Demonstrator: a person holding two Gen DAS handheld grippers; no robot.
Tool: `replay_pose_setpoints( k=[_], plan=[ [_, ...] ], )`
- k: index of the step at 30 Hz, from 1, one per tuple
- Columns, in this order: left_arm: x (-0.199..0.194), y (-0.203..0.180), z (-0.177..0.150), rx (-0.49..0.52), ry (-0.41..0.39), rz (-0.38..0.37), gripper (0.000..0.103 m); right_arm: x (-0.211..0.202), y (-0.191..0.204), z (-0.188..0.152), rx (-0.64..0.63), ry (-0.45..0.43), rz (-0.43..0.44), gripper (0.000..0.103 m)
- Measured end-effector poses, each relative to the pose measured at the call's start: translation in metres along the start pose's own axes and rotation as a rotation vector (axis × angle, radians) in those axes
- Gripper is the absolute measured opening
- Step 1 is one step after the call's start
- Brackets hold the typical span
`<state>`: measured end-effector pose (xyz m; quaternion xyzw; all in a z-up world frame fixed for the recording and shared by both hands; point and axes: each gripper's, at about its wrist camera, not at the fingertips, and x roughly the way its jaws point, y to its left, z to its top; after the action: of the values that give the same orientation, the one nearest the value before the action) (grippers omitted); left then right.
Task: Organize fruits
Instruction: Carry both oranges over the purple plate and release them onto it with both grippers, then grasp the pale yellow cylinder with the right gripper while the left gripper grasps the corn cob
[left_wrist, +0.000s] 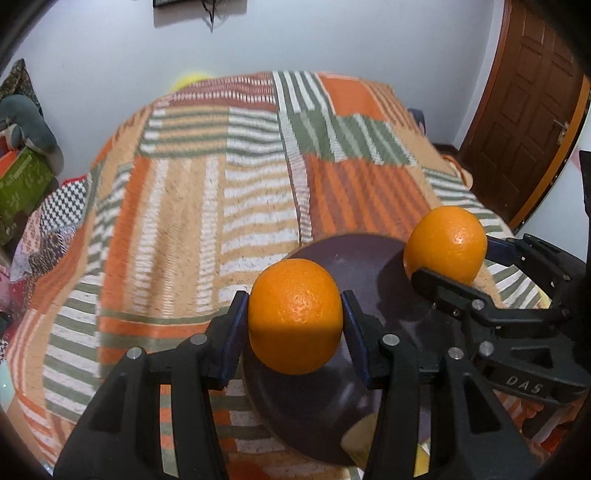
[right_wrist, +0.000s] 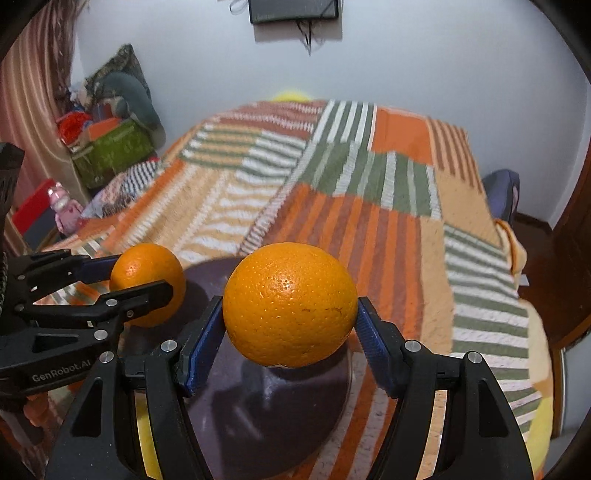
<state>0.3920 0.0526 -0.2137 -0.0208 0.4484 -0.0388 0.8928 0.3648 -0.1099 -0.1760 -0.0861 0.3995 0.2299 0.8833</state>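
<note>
My left gripper (left_wrist: 295, 317) is shut on an orange (left_wrist: 294, 315) and holds it above the near left part of a dark purple plate (left_wrist: 354, 266). My right gripper (right_wrist: 290, 325) is shut on a second orange (right_wrist: 290, 304) and holds it above the same plate (right_wrist: 258, 413). In the left wrist view the right gripper (left_wrist: 448, 260) with its orange (left_wrist: 445, 245) is over the plate's right rim. In the right wrist view the left gripper (right_wrist: 142, 277) with its orange (right_wrist: 147, 275) is at the plate's left side.
The plate lies on a bed with an orange, green and white striped blanket (left_wrist: 221, 177). A yellow object (right_wrist: 146, 439) shows partly under the plate's near edge. Boxes and cushions (right_wrist: 110, 147) are stacked left of the bed. A brown door (left_wrist: 524, 103) stands at right.
</note>
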Motion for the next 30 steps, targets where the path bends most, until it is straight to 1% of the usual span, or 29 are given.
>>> replay_pose_setpoints(
  k=[2,5,7,9,13,15,17,19,21,25,30],
  plan=[
    [0.009,0.001,-0.001,-0.003,0.015,-0.003,0.049,0.007,0.001,-0.003,-0.010,0.026,-0.005,0.066],
    [0.010,0.000,0.000,0.001,0.006,0.002,0.049,0.017,0.002,-0.008,-0.030,0.061,-0.010,0.067],
    [0.012,0.003,0.000,-0.010,0.004,-0.008,0.049,0.019,0.004,-0.009,-0.060,0.056,-0.013,0.067],
    [0.014,0.005,0.000,-0.022,0.004,-0.020,0.050,0.019,0.003,-0.007,-0.062,0.067,-0.005,0.067],
    [0.014,0.001,0.000,-0.008,0.013,0.001,0.053,0.019,0.003,-0.009,-0.075,0.093,0.001,0.068],
    [0.013,-0.003,0.001,0.013,0.024,0.013,0.054,0.018,0.006,-0.011,-0.092,0.105,-0.013,0.069],
    [0.006,-0.008,0.000,0.037,0.022,0.015,0.055,0.018,0.008,-0.009,-0.099,0.115,-0.018,0.072],
    [-0.007,-0.012,0.000,0.055,-0.001,0.027,0.060,0.011,0.012,-0.009,-0.103,0.113,-0.005,0.073],
    [-0.021,-0.014,0.000,0.060,-0.026,0.039,0.063,0.002,0.015,-0.007,-0.109,0.100,-0.010,0.077],
    [-0.050,-0.014,-0.001,0.056,-0.058,0.043,0.063,-0.022,0.022,-0.005,-0.124,0.063,-0.028,0.079],
    [-0.086,-0.010,-0.010,0.044,-0.099,0.052,0.063,-0.051,0.028,-0.007,-0.129,0.043,-0.020,0.079]
  ],
)
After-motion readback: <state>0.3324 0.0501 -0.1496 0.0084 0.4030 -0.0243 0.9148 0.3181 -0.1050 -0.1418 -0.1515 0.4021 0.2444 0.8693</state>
